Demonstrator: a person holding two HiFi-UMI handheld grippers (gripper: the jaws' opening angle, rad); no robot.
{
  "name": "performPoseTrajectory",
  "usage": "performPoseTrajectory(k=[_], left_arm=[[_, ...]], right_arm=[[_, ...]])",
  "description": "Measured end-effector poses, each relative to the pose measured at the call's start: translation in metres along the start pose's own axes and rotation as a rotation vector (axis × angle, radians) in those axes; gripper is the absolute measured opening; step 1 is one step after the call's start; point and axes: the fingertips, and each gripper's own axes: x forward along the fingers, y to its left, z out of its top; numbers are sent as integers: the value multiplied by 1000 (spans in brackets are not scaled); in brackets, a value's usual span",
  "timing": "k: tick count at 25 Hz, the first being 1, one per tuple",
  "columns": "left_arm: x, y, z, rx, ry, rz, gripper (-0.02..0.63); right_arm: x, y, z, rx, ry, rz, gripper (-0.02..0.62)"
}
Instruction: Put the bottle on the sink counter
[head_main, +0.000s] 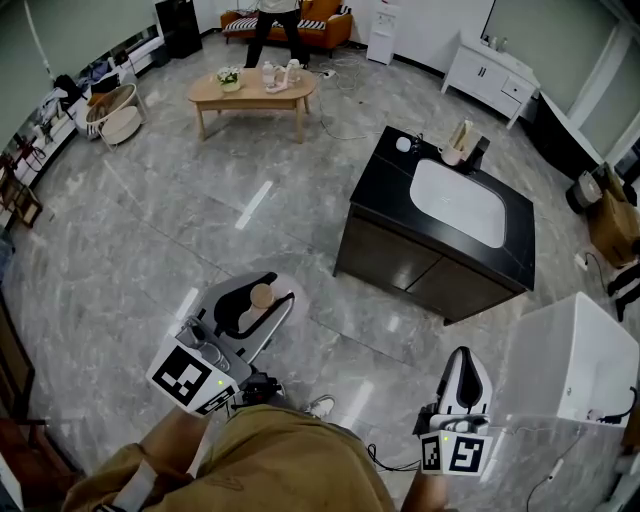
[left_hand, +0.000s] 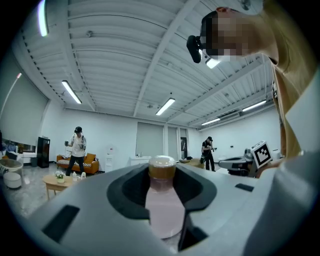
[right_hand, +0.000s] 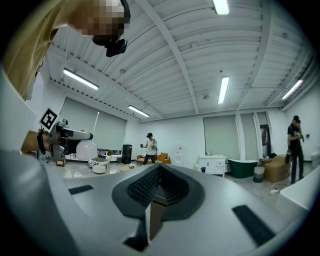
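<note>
A pale pink bottle with a tan cap (left_hand: 163, 205) stands upright between the jaws of my left gripper (left_hand: 162, 182), which is shut on it. In the head view the cap (head_main: 261, 296) shows inside the left gripper (head_main: 272, 300), held level over the floor at lower left. The black sink counter (head_main: 388, 188) with its white basin (head_main: 458, 203) stands ahead to the right, well apart from both grippers. My right gripper (head_main: 461, 362) hangs at lower right; its pads (right_hand: 150, 210) meet with nothing between them.
On the counter's far edge sit a cup of utensils (head_main: 455, 150) and a small white round thing (head_main: 403, 144). A large white box (head_main: 575, 365) stands at right. A wooden coffee table (head_main: 252, 92), a person (head_main: 275, 20) and a white cabinet (head_main: 490, 72) are further off.
</note>
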Motion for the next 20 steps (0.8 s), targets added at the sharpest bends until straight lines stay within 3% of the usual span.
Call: performPoseTrajectory(k=[11, 20], left_arm=[[28, -13, -9, -11, -1, 22, 130], [66, 12, -19, -15, -14, -1, 130]], right_arm=[[-5, -34, -8, -12, -5, 13, 6], [25, -49, -14, -17, 1, -24, 6]])
